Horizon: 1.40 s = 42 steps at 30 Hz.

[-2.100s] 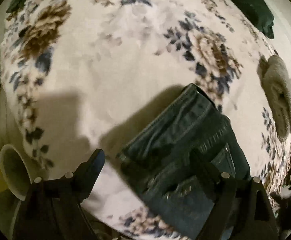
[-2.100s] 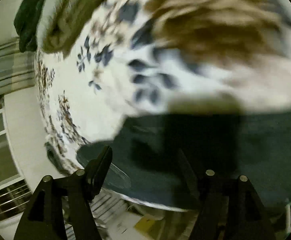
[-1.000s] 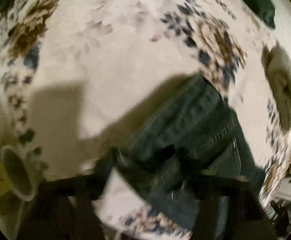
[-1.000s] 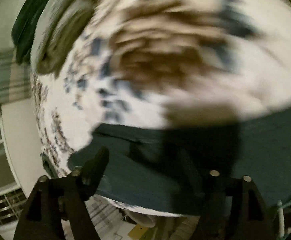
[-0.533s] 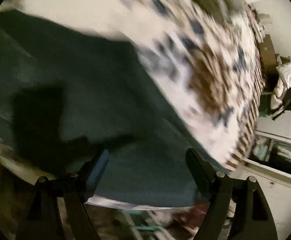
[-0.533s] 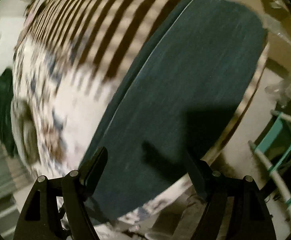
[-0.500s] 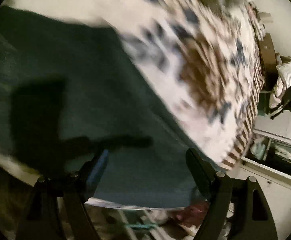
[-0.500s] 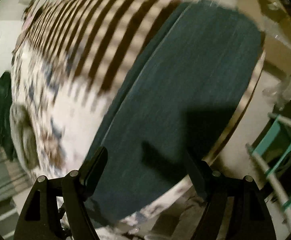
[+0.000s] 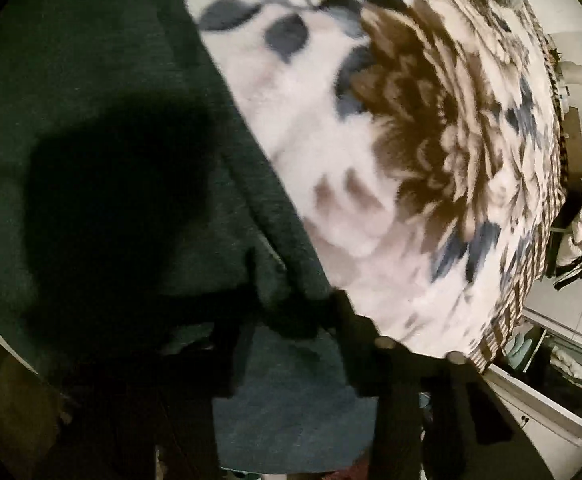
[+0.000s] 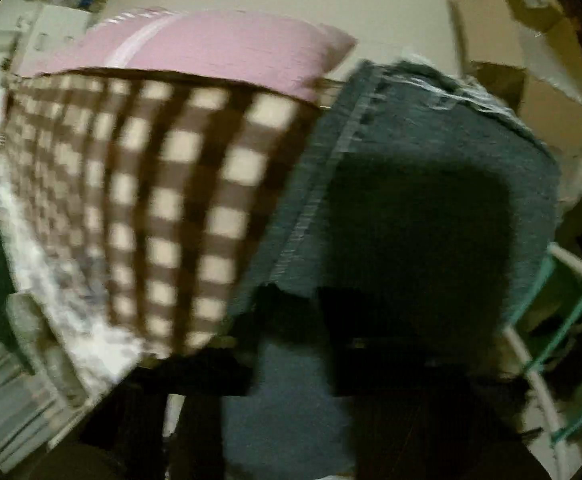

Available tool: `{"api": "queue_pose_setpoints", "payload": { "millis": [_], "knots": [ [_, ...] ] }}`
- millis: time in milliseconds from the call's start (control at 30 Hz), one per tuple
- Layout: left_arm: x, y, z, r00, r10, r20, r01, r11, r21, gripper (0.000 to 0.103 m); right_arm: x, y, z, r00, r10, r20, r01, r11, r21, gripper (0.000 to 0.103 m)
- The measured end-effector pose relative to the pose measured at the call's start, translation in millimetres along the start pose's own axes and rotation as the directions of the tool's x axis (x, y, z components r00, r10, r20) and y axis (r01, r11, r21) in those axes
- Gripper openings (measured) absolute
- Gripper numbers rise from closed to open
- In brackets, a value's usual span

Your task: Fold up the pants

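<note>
Denim still mostly spread out: the jeans [image 9: 91,160] lie long across the bed [image 9: 371,160], so I'd say the fold's barely begun. Left gripper [image 9: 287,320] and right gripper [image 10: 291,344] each look pinched on the hem end.
</note>
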<state>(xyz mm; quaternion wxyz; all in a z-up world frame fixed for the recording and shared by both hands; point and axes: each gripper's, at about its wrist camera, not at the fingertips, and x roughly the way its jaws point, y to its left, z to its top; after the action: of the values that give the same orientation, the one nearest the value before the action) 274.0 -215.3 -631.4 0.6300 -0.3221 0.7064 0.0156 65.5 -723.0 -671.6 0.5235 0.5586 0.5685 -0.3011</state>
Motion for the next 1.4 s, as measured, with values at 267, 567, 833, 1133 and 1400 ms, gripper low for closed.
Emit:
{"api": "queue_pose_setpoints", "payload": {
  "millis": [267,567,833,1133,1400],
  "knots": [
    [-14.0,-3.6,4.2,0.998,-0.045,0.052,0.044,0.999,0.007,0.012,-26.8,-2.3,1.3,0.996,-0.017,0.091,0.022,0.998,-0.051,0.0],
    [-5.8,-4.0,8.0,0.998,-0.057,0.029,0.057,0.998,-0.005,0.014,1.0,-9.1,6.3,0.999,-0.012,-0.051,0.011,1.0,-0.021,0.038],
    [-2.9,-4.4,7.2,0.999,-0.042,0.019,0.041,0.999,0.01,0.015,-1.5,2.9,-12.6,0.996,-0.088,0.02,0.089,0.993,-0.082,0.002],
    [-27.8,0.2,19.7,0.99,-0.096,0.107,0.094,0.995,0.025,0.002,-22.7,19.0,-29.0,0.996,-0.052,0.079,0.062,0.989,-0.131,0.002],
    [-42.4,-17.4,25.7,0.982,-0.136,0.128,0.129,0.99,0.061,0.002,-31.8,52.4,-24.6,0.995,0.007,0.095,0.005,0.992,-0.125,0.002]
  ]
}}
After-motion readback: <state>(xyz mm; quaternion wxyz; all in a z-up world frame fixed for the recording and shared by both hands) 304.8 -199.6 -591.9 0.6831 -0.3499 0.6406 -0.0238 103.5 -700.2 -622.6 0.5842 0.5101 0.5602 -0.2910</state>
